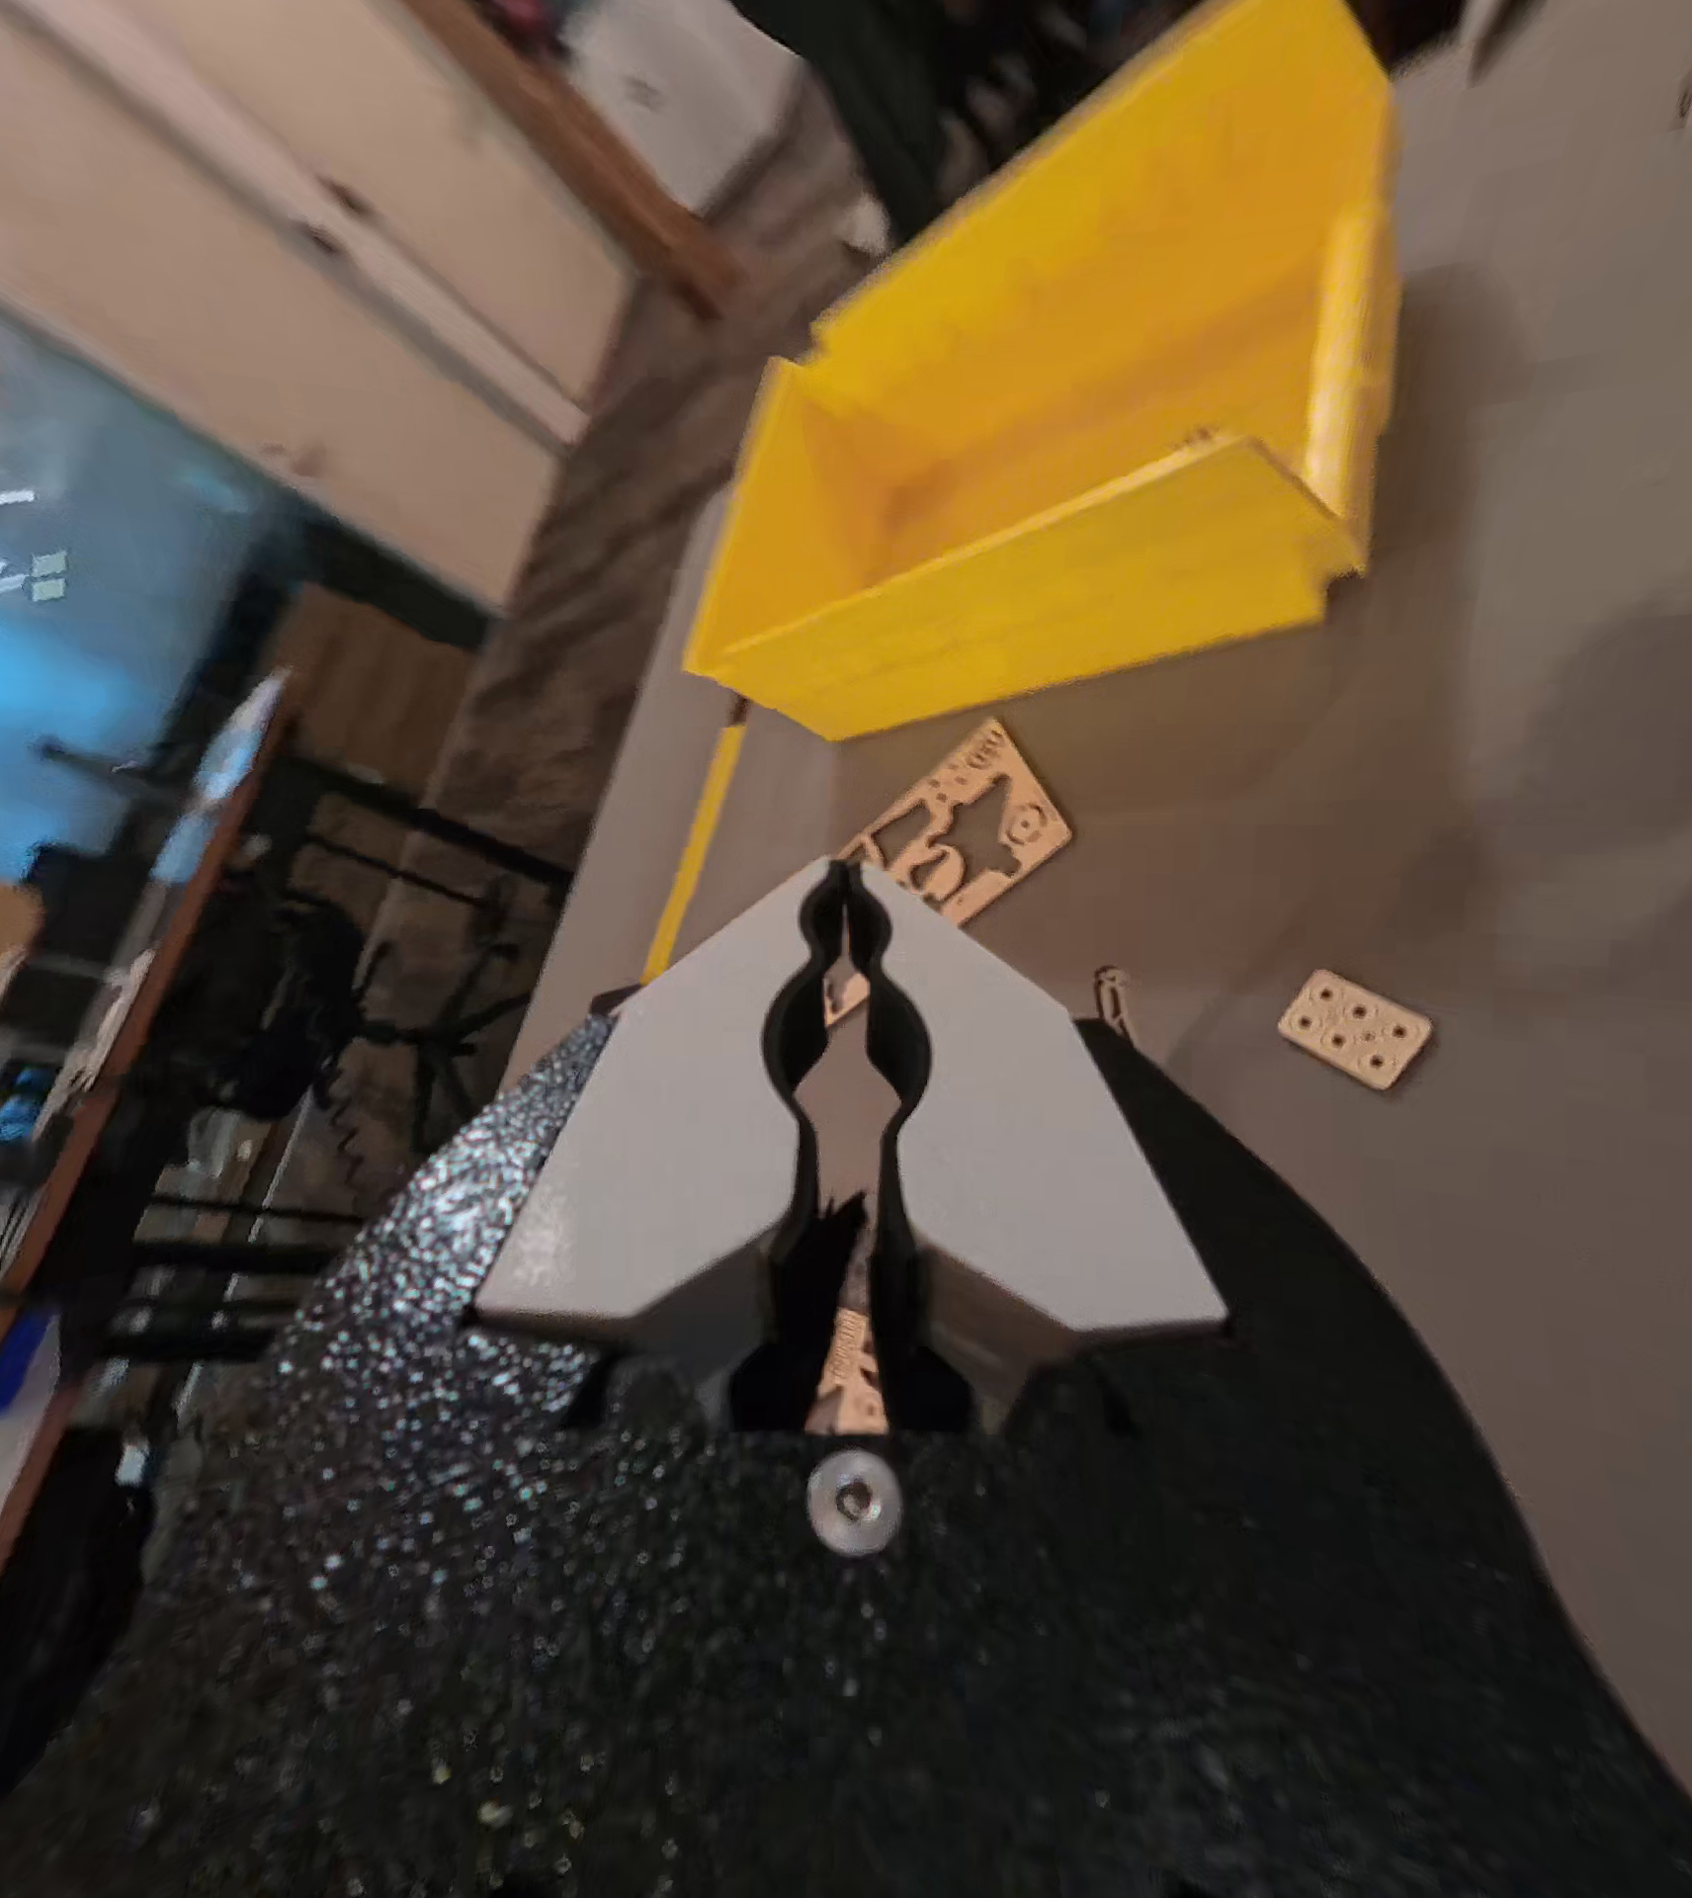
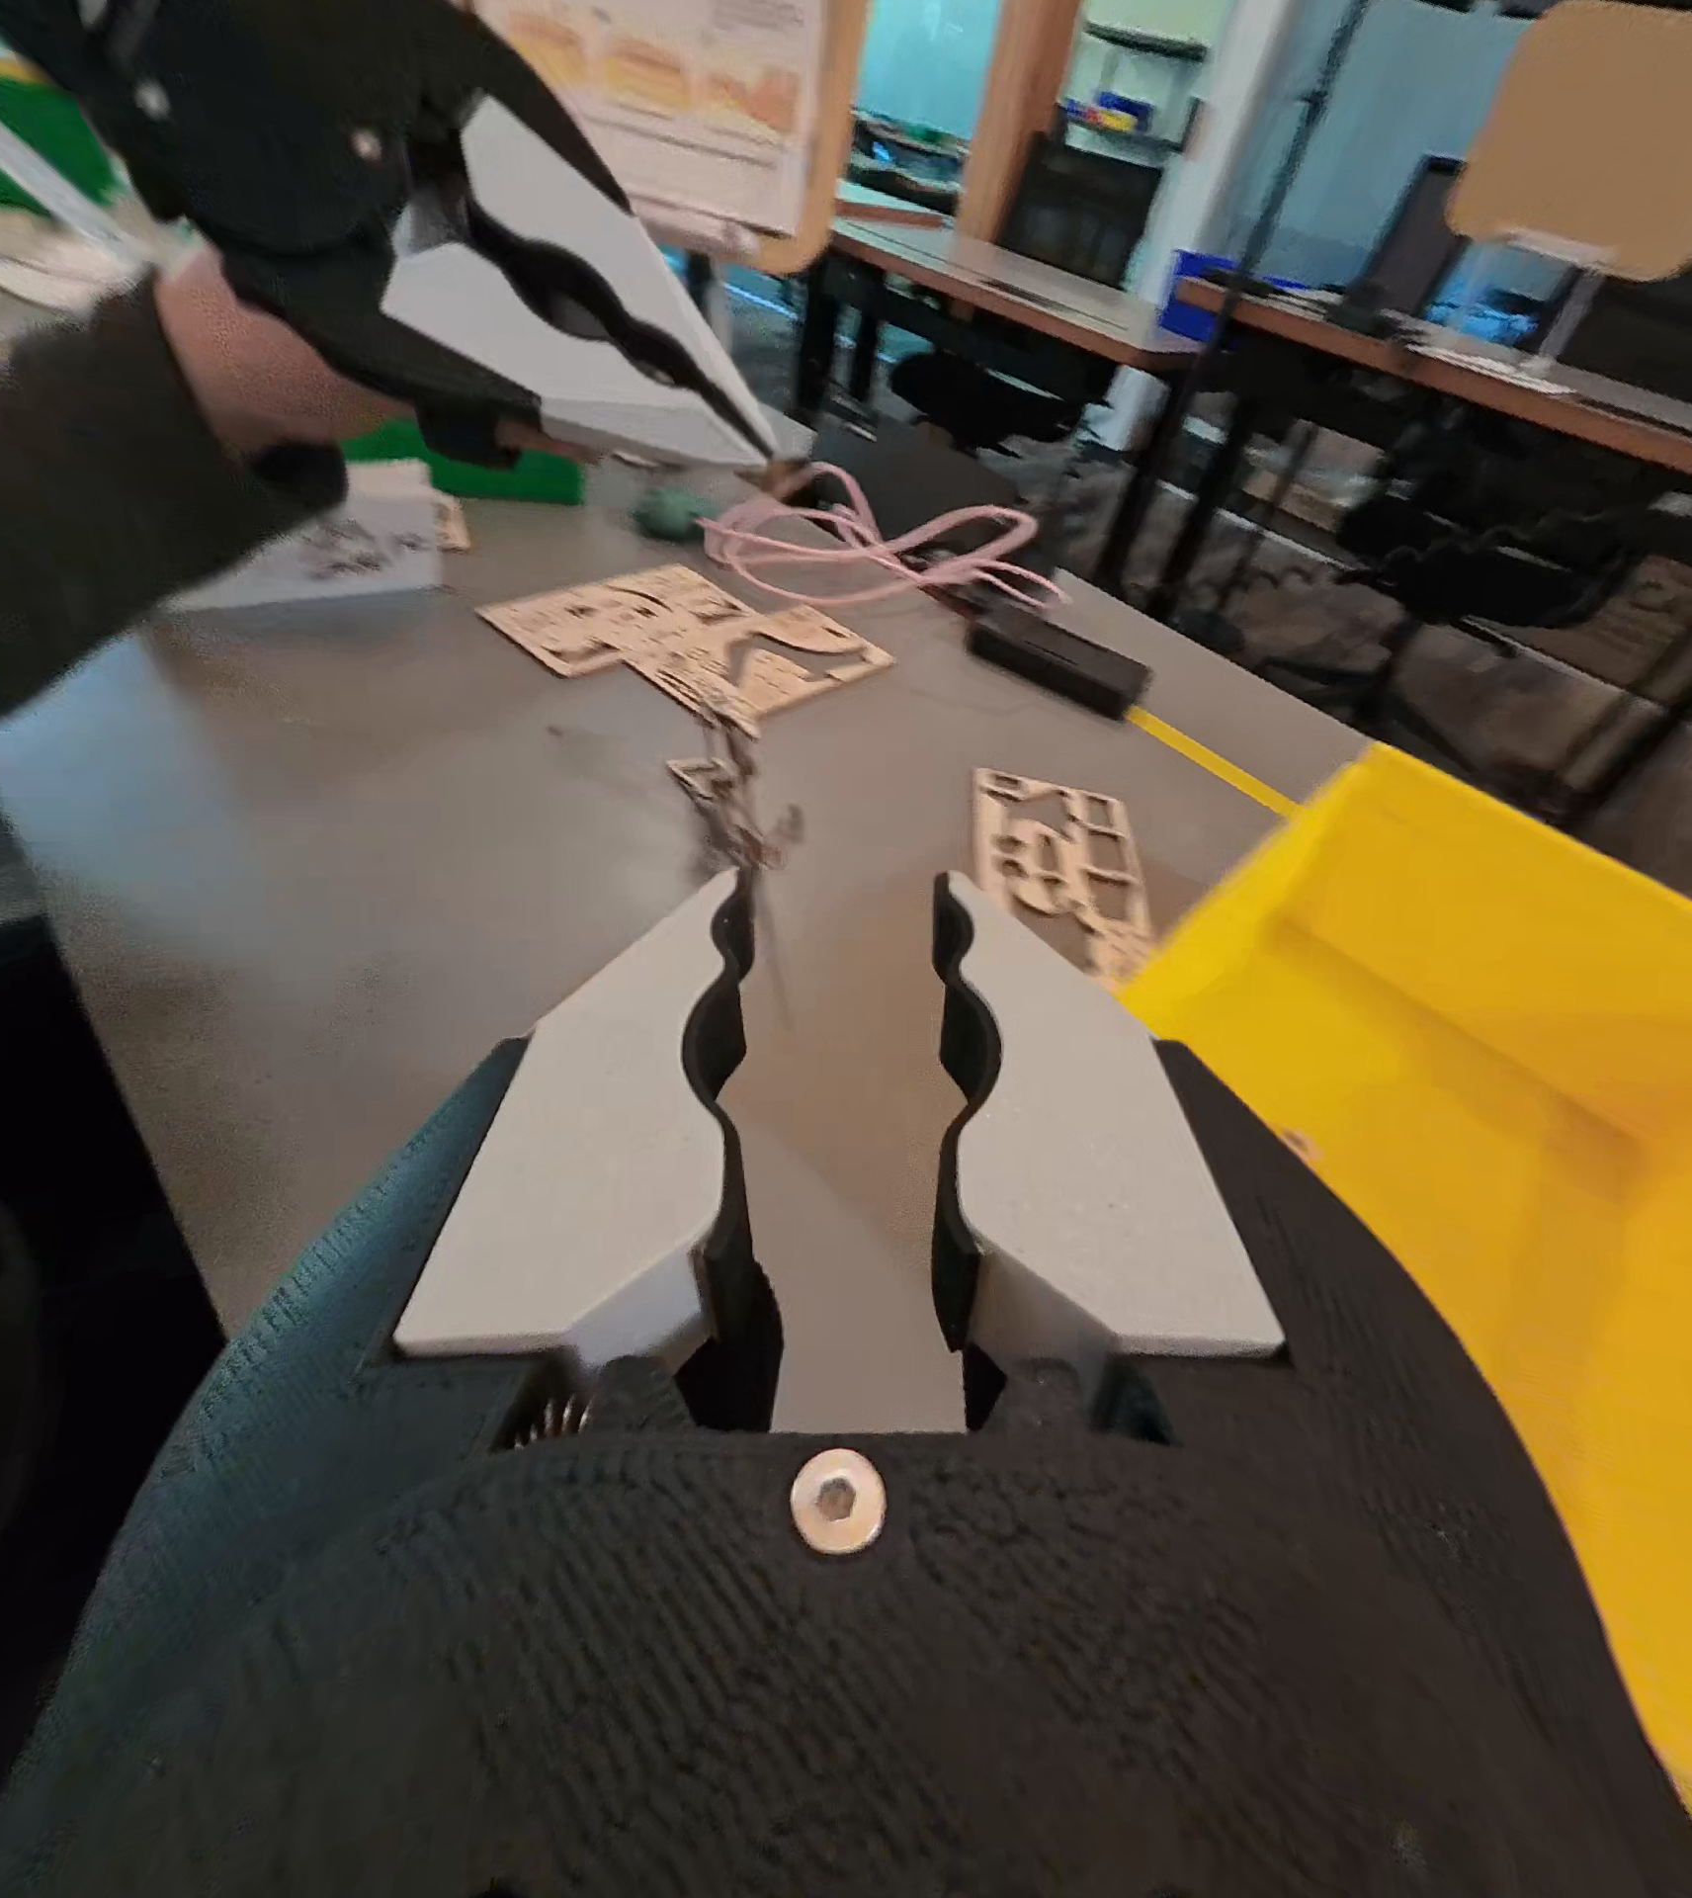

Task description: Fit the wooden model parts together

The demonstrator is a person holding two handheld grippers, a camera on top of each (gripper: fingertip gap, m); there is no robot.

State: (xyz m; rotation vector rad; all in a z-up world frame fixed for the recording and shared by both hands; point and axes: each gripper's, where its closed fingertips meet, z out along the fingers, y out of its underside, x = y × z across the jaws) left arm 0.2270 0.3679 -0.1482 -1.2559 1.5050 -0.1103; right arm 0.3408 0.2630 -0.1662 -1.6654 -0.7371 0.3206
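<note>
At lower centre, the right tongs [image 2: 842,894] stand spread above the grey bench [image 2: 328,873]. The left tongs [image 2: 775,452], upper left, are pressed together beside the yellow bin [image 1: 1058,534]; a pinched part can't be told.

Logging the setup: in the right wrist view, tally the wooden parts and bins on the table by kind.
Wooden cut-out sheets: 2
Small loose wooden piece, blurred: 1
Yellow bin: 1
Total: 4
A tan edge by the white booklet is too blurred to count.
</note>
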